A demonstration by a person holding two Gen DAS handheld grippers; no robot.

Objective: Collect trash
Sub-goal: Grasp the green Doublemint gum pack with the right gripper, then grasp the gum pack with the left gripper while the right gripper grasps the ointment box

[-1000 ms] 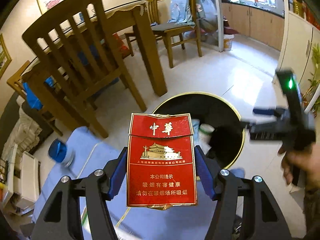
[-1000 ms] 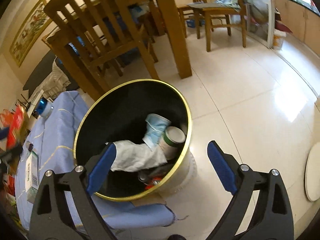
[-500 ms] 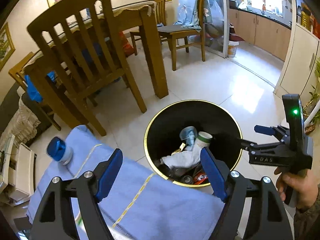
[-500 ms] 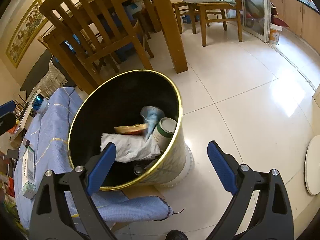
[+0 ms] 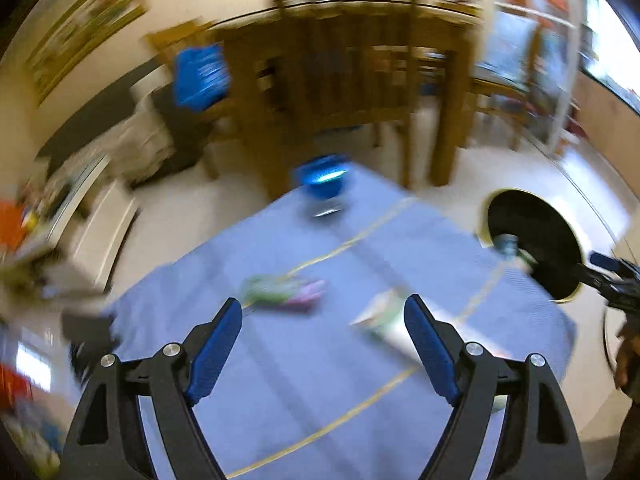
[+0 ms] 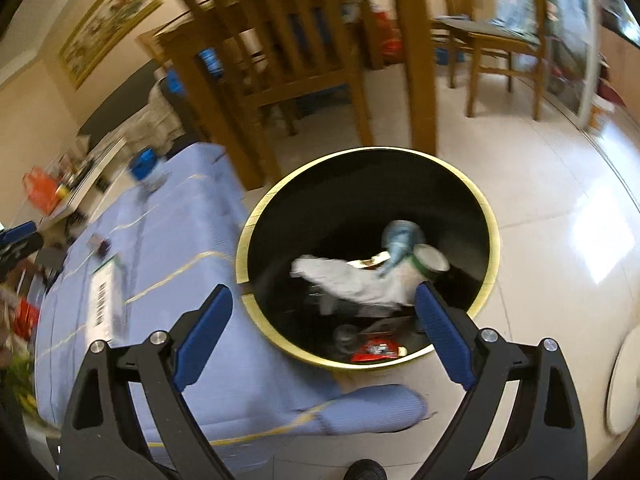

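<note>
Though blurred, blue cloth (image 5: 320, 360) fronts wooden chairs (image 6: 280, 60).

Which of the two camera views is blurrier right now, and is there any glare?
Left wrist view: heavy motion smear over the blue cloth and chairs; only the fingers stay sharp. Right wrist view: milder blur, trash bin readable, bright glare patch on the floor tiles.

A home, dining area w/ kitchen off to the right. Wooden dining table (image 6: 404, 20) & slat-back chairs (image 6: 280, 52), framed picture (image 6: 110, 20) on cream wall, glossy tile floor (image 6: 560, 200), low table w/ blue cloth (image 5: 320, 320), round bin (image 6: 490, 256) beside it.
</note>
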